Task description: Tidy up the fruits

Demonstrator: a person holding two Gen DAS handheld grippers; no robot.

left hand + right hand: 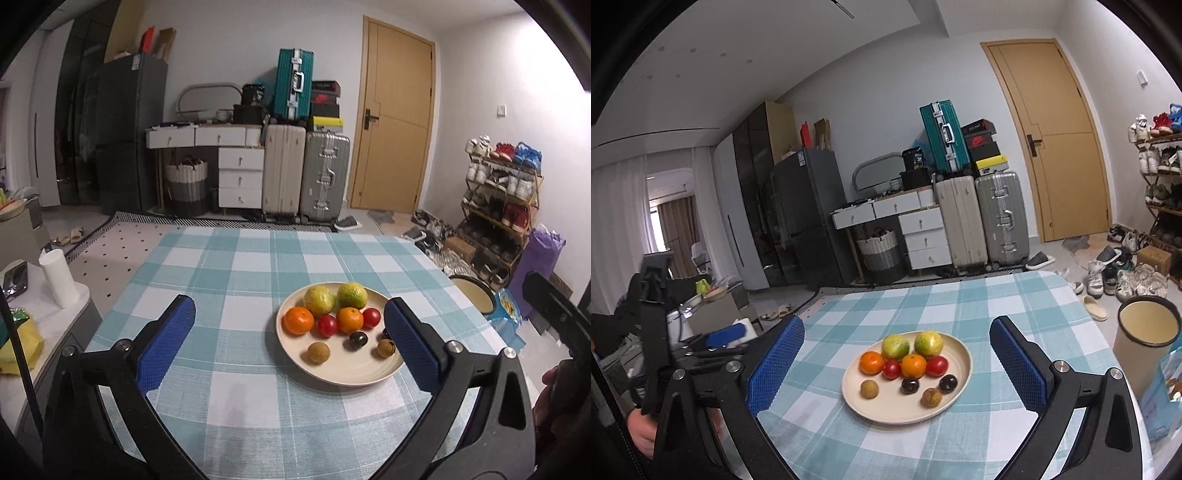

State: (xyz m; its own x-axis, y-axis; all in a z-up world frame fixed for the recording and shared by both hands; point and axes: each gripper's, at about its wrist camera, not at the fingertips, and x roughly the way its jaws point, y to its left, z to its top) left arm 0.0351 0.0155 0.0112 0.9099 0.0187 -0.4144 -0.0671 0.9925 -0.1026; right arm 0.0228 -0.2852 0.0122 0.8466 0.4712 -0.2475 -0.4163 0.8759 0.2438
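A cream plate (343, 373) (886, 408) sits on the checked tablecloth. On it lie two yellow-green citrus (319, 299) (895, 346), two oranges (298, 320) (871, 362), two red tomatoes (327, 325) (892, 369), two dark plums (358, 340) (910, 386) and two brown longans (318, 353) (868, 389). My left gripper (291, 332) is open and empty, near the plate's left. Its right finger (410, 343) hides part of the plate. My right gripper (897, 362) is open and empty, above the plate's near side.
A cream bin (1145, 339) (472, 295) stands right of the table. A paper roll (59, 278) stands on a side table at left. Suitcases (306, 173), drawers and a shoe rack (498, 206) are behind.
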